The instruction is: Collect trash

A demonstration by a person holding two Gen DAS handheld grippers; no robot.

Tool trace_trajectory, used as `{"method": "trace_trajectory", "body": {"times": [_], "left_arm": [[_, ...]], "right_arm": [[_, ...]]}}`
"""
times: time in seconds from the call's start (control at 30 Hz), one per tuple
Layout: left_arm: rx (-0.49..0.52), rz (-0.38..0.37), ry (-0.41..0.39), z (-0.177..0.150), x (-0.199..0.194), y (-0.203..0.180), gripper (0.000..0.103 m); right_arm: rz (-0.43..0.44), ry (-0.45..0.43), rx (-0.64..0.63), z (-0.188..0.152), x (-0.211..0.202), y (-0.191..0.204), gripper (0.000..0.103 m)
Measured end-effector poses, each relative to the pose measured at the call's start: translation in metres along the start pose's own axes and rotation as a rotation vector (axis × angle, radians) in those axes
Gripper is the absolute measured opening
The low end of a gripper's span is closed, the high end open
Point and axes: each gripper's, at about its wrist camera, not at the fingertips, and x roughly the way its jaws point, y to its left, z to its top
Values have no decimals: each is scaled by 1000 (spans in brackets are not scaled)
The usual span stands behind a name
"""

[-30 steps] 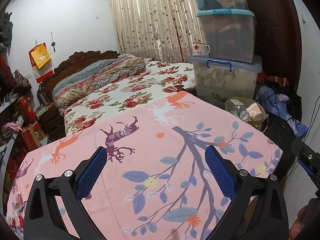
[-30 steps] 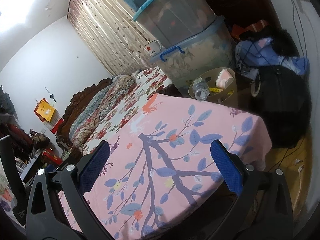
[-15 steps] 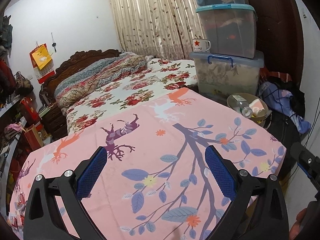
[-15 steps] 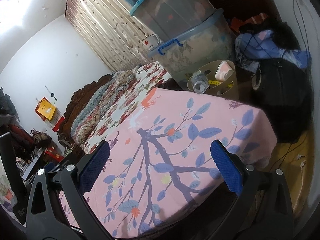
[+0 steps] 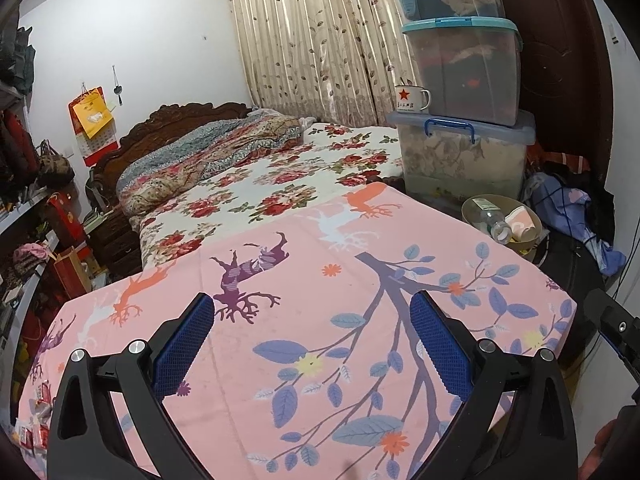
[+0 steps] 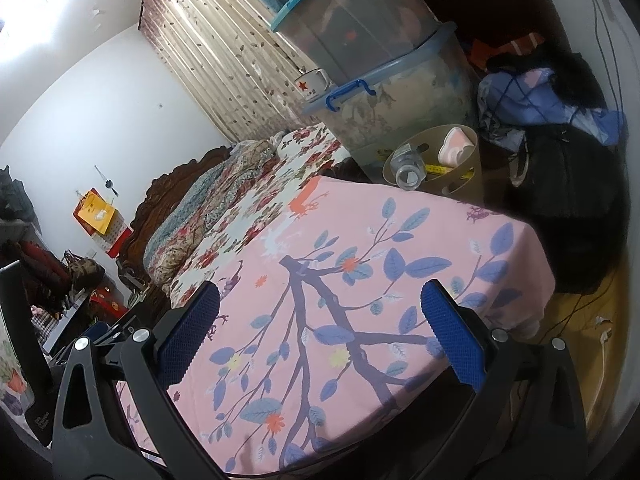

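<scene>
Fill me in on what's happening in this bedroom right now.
A person holds two grippers over a pink cloth with a leaf pattern, collecting trash. The left gripper and right gripper are both open and empty. Beyond the cloth's far corner, a tan bin already holds a plastic bottle and a paper cup. No loose trash shows on the cloth.

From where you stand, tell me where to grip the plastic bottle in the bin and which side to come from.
Grip the bottle just below its open neck, which juts over the bin rim toward the bed. Probably come from above with the right gripper, jaws across the neck; the cup sits clear beside it.
</scene>
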Motion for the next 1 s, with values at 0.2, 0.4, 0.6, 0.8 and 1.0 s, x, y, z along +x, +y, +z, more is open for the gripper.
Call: {"method": "trace_trajectory", "body": {"times": [0.2,0.4,0.6,0.8,1.0], "left_arm": [[-1,-1,1,-1,0,1,94],[-4,-10,8,-4,0,3,94],[-9,-9,21,-4,-1,5,94],[-23,-18,30,-3,0,7,94],[-23,-15,31,-3,-1,8,94]], "right_arm": [[0,1,-1,0,0,1,100],[2,0,-2,0,0,2,100],[3,2,-3,0,1,2,100],[8,3,-10,3,1,5,100],[12,1,-15,5,1,6,100]]}}
